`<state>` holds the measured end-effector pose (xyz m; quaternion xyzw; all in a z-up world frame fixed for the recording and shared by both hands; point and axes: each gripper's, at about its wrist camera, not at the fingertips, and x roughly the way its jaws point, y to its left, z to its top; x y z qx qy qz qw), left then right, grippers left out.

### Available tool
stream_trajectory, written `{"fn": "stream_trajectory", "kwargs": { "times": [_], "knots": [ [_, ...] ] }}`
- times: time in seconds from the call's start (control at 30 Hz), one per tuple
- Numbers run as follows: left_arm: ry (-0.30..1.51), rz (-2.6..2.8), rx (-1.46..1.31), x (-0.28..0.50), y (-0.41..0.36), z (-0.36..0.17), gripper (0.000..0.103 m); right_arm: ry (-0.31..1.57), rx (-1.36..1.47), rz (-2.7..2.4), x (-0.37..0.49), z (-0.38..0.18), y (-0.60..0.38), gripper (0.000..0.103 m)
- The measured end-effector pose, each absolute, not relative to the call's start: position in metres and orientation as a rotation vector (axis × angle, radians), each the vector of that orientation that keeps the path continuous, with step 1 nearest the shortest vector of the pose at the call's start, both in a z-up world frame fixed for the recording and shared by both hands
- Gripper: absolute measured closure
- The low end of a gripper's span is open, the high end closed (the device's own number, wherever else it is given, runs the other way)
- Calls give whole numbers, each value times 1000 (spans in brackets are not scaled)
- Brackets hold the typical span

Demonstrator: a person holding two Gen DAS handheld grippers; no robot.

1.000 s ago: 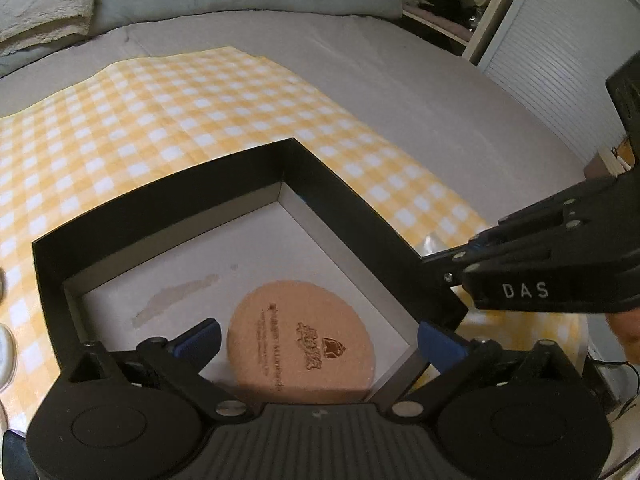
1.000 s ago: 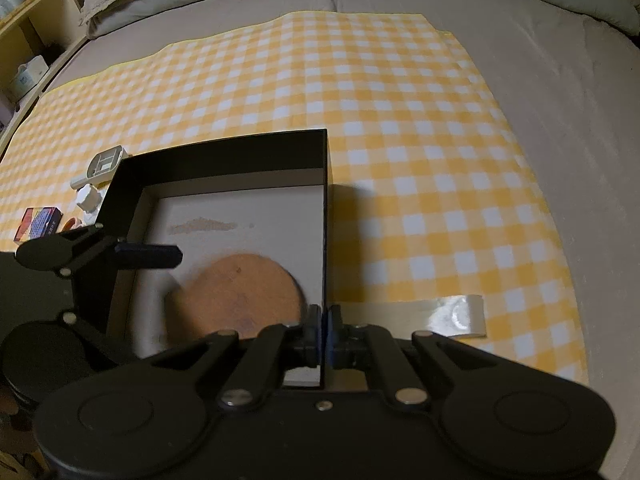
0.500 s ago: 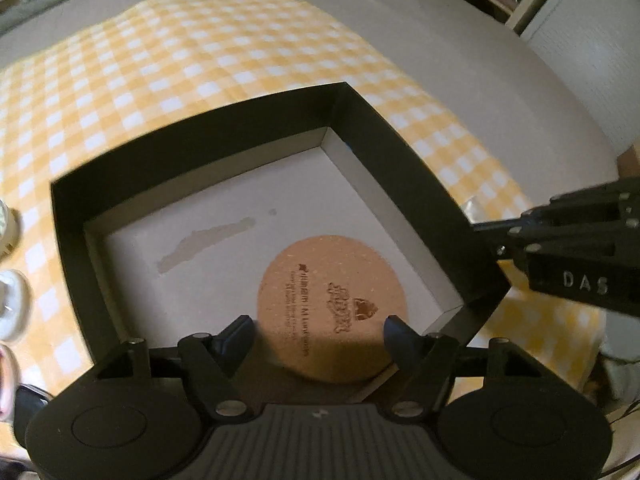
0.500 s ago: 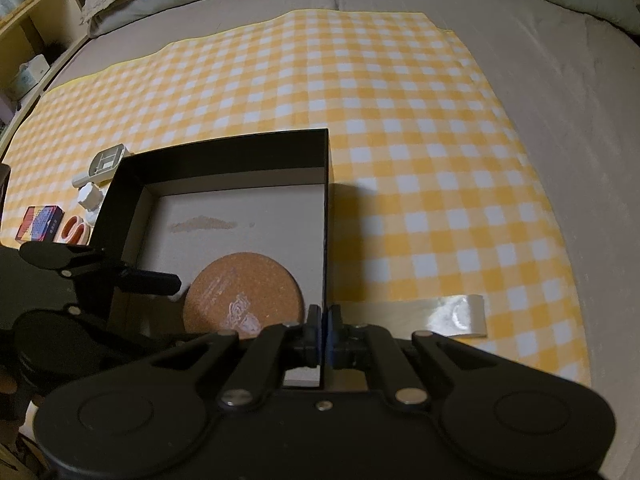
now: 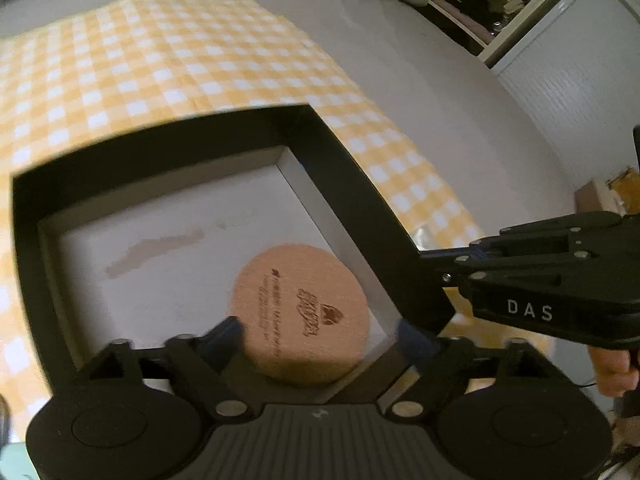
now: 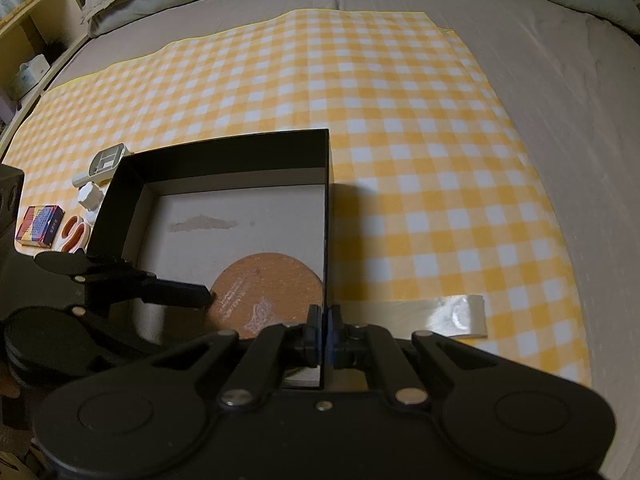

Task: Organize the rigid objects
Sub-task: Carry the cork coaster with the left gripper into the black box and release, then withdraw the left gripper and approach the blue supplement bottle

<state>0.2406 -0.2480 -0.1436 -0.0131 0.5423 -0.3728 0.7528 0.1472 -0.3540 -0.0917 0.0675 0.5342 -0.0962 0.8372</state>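
The left gripper (image 5: 318, 336) tilts down over the black box (image 6: 224, 152), jaws just reopened wide around the cork coaster (image 5: 300, 312) lying flat inside; the right gripper (image 6: 323, 330) stays clamped on the box's right wall

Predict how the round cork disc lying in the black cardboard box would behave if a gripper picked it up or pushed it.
The round cork disc looks thick and holds its shape, so probably stiff. Cork suggests it is light for its size. Lying flat on the floor of the black cardboard box, it would likely slide, not roll; its matte, grainy face should resist slipping.
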Motion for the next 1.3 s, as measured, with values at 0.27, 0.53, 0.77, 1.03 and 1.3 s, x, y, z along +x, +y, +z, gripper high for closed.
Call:
{"fn": "stream_trajectory", "kwargs": {
  "times": [0.27,0.53,0.77,1.03,1.3],
  "knots": [
    [1082,-750,91,230,-245,-119,1,1130,165,-201,147,-92,-355,99],
    [906,-595,145,215,-214,-82,0,1131,164,-202,147,-92,-356,99],
    [754,-451,158,210,-177,-53,0,1131,165,-202,147,-92,-357,99],
    [698,-340,99,208,-122,-32,0,1131,165,-201,147,-92,-357,99],
    [691,-227,167,206,-75,-29,0,1132,164,-201,147,-92,-358,99]
  ]
}}
